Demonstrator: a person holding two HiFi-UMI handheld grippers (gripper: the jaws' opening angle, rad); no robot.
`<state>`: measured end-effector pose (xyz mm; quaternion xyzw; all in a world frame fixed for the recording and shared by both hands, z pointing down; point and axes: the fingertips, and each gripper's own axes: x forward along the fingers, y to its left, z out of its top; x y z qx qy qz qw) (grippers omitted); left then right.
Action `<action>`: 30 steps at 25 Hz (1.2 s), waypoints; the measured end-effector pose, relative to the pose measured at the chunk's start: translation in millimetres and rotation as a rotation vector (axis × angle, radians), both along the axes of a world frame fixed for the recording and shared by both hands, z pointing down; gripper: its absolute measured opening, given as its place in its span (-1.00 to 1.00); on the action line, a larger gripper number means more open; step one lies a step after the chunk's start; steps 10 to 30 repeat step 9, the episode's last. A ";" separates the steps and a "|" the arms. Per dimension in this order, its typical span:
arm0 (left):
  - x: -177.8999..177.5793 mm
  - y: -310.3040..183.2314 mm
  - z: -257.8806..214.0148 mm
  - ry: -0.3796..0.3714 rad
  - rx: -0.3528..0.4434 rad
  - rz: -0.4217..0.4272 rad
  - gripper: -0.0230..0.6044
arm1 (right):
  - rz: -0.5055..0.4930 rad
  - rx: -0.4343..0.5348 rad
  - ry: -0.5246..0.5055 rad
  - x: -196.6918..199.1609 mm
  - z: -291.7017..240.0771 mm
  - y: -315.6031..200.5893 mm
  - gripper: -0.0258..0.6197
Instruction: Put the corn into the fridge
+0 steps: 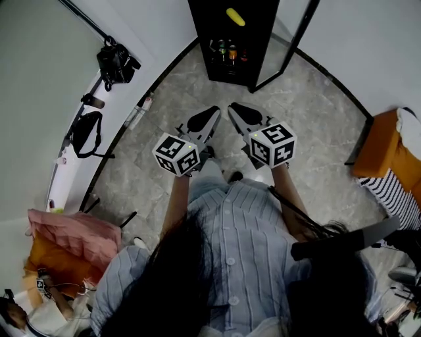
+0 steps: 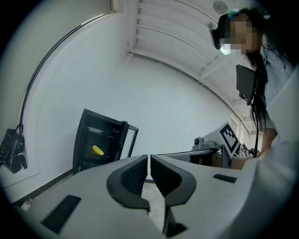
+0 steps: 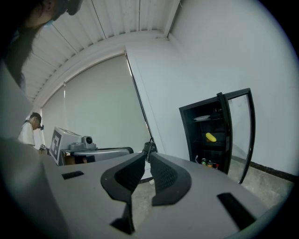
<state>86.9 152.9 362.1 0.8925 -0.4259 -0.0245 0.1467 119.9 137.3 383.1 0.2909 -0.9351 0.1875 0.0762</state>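
My left gripper (image 1: 212, 113) and right gripper (image 1: 235, 109) are side by side, and both pairs of jaws are closed with nothing between them. The corn (image 1: 235, 16) lies on a shelf inside the fridge (image 1: 199, 46), ahead of my jaws and well apart from them. The fridge door (image 1: 294, 41) stands open.

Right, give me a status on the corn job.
Done: the corn lies on a shelf inside the fridge. In hand: nothing; the left hand-held gripper and right hand-held gripper are both shut and empty, apart from the fridge. Left: the fridge door stands open, so closing it may be the only step to go.
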 end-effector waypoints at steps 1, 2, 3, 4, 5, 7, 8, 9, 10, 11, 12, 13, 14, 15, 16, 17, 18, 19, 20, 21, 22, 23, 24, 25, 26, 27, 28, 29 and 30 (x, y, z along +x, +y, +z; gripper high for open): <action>-1.0 -0.1 -0.1 0.000 0.000 0.000 -0.90 | 0.001 -0.001 0.001 -0.4 0.1 -0.1 -0.78; -2.1 -0.2 0.0 0.001 0.000 0.000 -0.90 | 0.001 -0.002 0.002 -1.0 0.6 0.0 -0.78; -3.2 -0.4 0.6 0.000 -0.001 0.000 -0.90 | 0.002 -0.003 0.003 -1.6 1.4 0.0 -0.78; -4.3 -1.0 1.5 0.000 -0.003 0.001 -0.90 | 0.003 -0.005 0.004 -2.3 2.4 -0.4 -0.78; -5.2 -2.0 2.7 -0.001 -0.005 0.001 -0.90 | 0.003 -0.007 0.005 -3.0 3.6 -1.2 -0.78; -6.7 -4.5 5.0 -0.001 -0.006 0.000 -0.90 | 0.002 -0.010 0.006 -4.3 5.6 -3.7 -0.78; -7.5 -5.9 6.0 0.000 -0.007 -0.001 -0.90 | 0.000 -0.011 0.008 -5.0 6.5 -5.0 -0.78; -8.3 -7.3 6.9 0.001 -0.007 -0.002 -0.90 | -0.001 -0.012 0.009 -5.8 7.3 -6.5 -0.78; -8.3 -7.3 6.9 0.001 -0.007 -0.002 -0.90 | -0.001 -0.012 0.009 -5.8 7.3 -6.5 -0.78; -8.3 -7.3 6.9 0.001 -0.007 -0.002 -0.90 | -0.001 -0.012 0.009 -5.8 7.3 -6.5 -0.78; -8.3 -7.3 6.9 0.001 -0.007 -0.002 -0.90 | -0.001 -0.012 0.009 -5.8 7.3 -6.5 -0.78; -8.3 -7.3 6.9 0.001 -0.007 -0.002 -0.90 | -0.001 -0.012 0.009 -5.8 7.3 -6.5 -0.78; -8.3 -7.3 6.9 0.001 -0.007 -0.002 -0.90 | -0.001 -0.012 0.009 -5.8 7.3 -6.5 -0.78; -8.3 -7.3 6.9 0.001 -0.007 -0.002 -0.90 | -0.001 -0.012 0.009 -5.8 7.3 -6.5 -0.78; -8.3 -7.3 6.9 0.001 -0.007 -0.002 -0.90 | -0.001 -0.012 0.009 -5.8 7.3 -6.5 -0.78; -8.3 -7.3 6.9 0.001 -0.007 -0.002 -0.90 | -0.001 -0.012 0.009 -5.8 7.3 -6.5 -0.78; -8.3 -7.3 6.9 0.001 -0.007 -0.002 -0.90 | -0.001 -0.012 0.009 -5.8 7.3 -6.5 -0.78; -8.3 -7.3 6.9 0.001 -0.007 -0.002 -0.90 | -0.001 -0.012 0.009 -5.8 7.3 -6.5 -0.78; -8.3 -7.3 6.9 0.001 -0.007 -0.002 -0.90 | -0.001 -0.012 0.009 -5.8 7.3 -6.5 -0.78; -8.3 -7.3 6.9 0.001 -0.007 -0.002 -0.90 | -0.001 -0.012 0.009 -5.8 7.3 -6.5 -0.78; -8.3 -7.3 6.9 0.001 -0.007 -0.002 -0.90 | -0.001 -0.012 0.009 -5.8 7.3 -6.5 -0.78; -8.3 -7.3 6.9 0.001 -0.007 -0.002 -0.90 | -0.001 -0.012 0.009 -5.8 7.3 -6.5 -0.78; -8.3 -7.3 6.9 0.001 -0.007 -0.002 -0.90 | -0.001 -0.012 0.009 -5.8 7.3 -6.5 -0.78; -8.3 -7.3 6.9 0.001 -0.007 -0.002 -0.90 | -0.001 -0.012 0.009 -5.8 7.3 -6.5 -0.78; -8.3 -7.3 6.9 0.001 -0.007 -0.002 -0.90 | -0.001 -0.012 0.009 -5.8 7.3 -6.5 -0.78; -8.3 -7.3 6.9 0.001 -0.007 -0.002 -0.90 | -0.001 -0.012 0.009 -5.8 7.3 -6.5 -0.78; -8.3 -7.3 6.9 0.001 -0.007 -0.002 -0.90 | -0.001 -0.012 0.009 -5.8 7.3 -6.5 -0.78; -8.3 -7.3 6.9 0.001 -0.007 -0.002 -0.90 | -0.001 -0.012 0.009 -5.8 7.3 -6.5 -0.78; -8.3 -7.3 6.9 0.001 -0.007 -0.002 -0.90 | -0.001 -0.012 0.009 -5.8 7.3 -6.5 -0.78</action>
